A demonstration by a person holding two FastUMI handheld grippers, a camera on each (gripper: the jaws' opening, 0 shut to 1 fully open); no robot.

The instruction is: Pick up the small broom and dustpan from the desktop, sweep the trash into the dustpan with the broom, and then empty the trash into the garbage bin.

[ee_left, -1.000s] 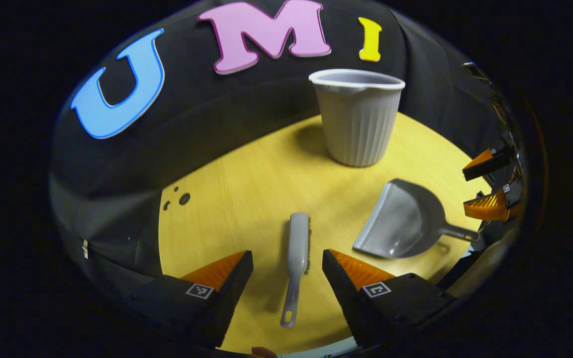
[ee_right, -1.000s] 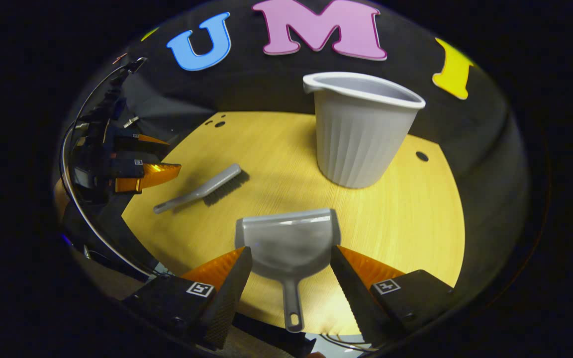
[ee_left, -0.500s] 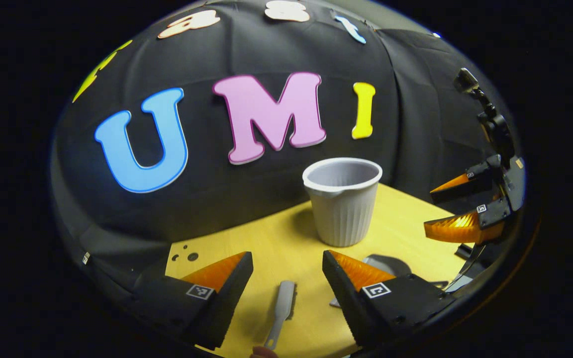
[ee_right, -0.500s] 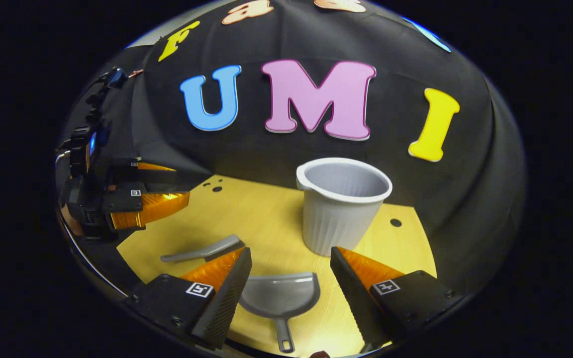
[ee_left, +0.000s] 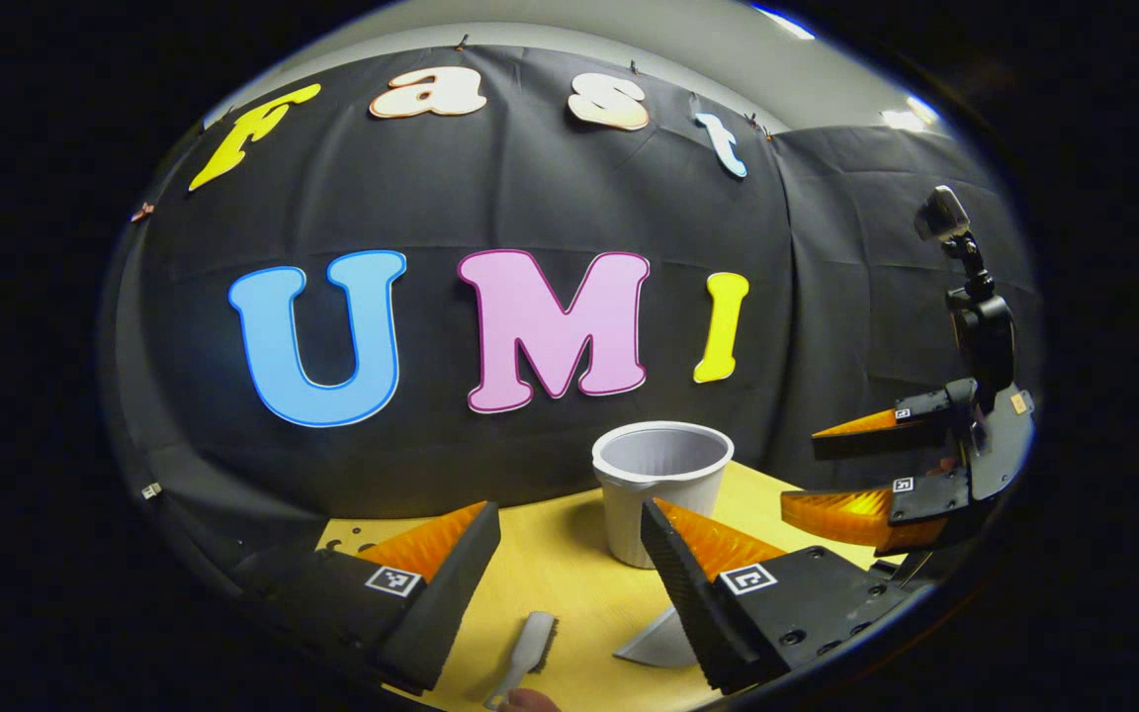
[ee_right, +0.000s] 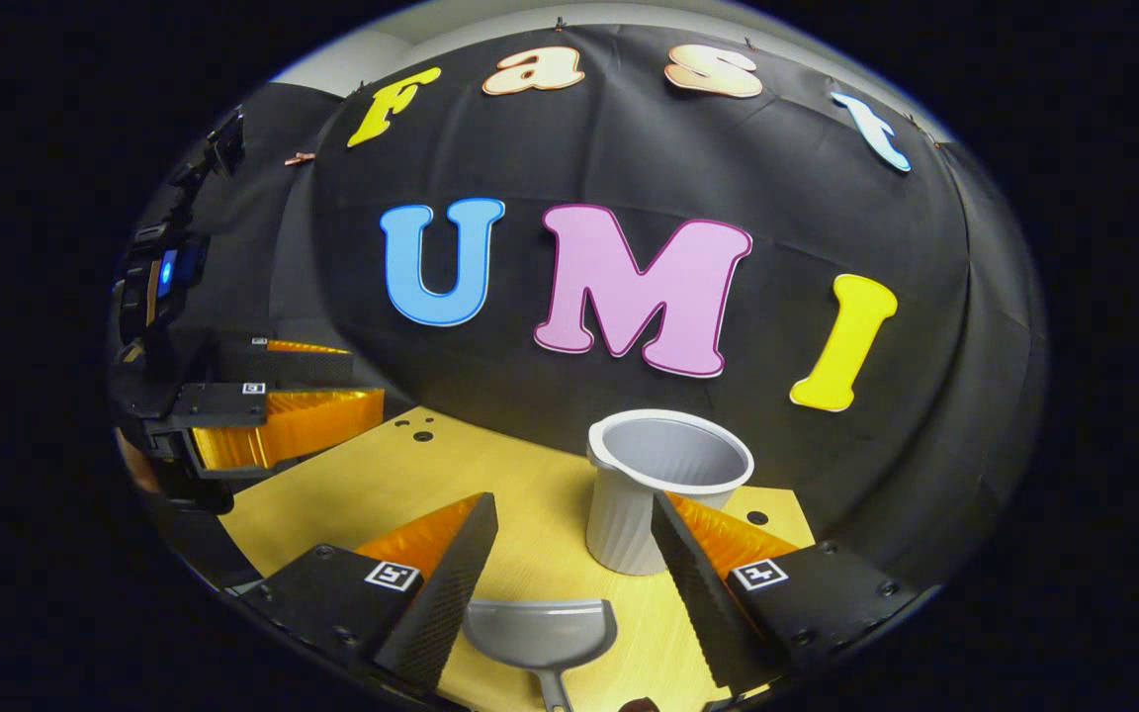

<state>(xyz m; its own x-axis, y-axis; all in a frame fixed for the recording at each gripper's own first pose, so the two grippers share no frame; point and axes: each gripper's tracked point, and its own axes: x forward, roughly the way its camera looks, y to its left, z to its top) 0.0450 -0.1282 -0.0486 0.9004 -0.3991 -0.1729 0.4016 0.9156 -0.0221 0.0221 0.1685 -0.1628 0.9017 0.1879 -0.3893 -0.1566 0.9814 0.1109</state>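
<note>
Both grippers, left (ee_left: 569, 564) and right (ee_right: 574, 564), stood open, empty; broom (ee_left: 527, 648) and dustpan (ee_right: 542, 633) looked light, rigid plastic, best gripped by handles

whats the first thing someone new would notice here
Probably the pale ribbed garbage bin standing upright at the back of the yellow desktop, against the black cloth. Next, the open right gripper with the grey dustpan lying flat between its fingers, and the open left gripper above the small broom.
</note>
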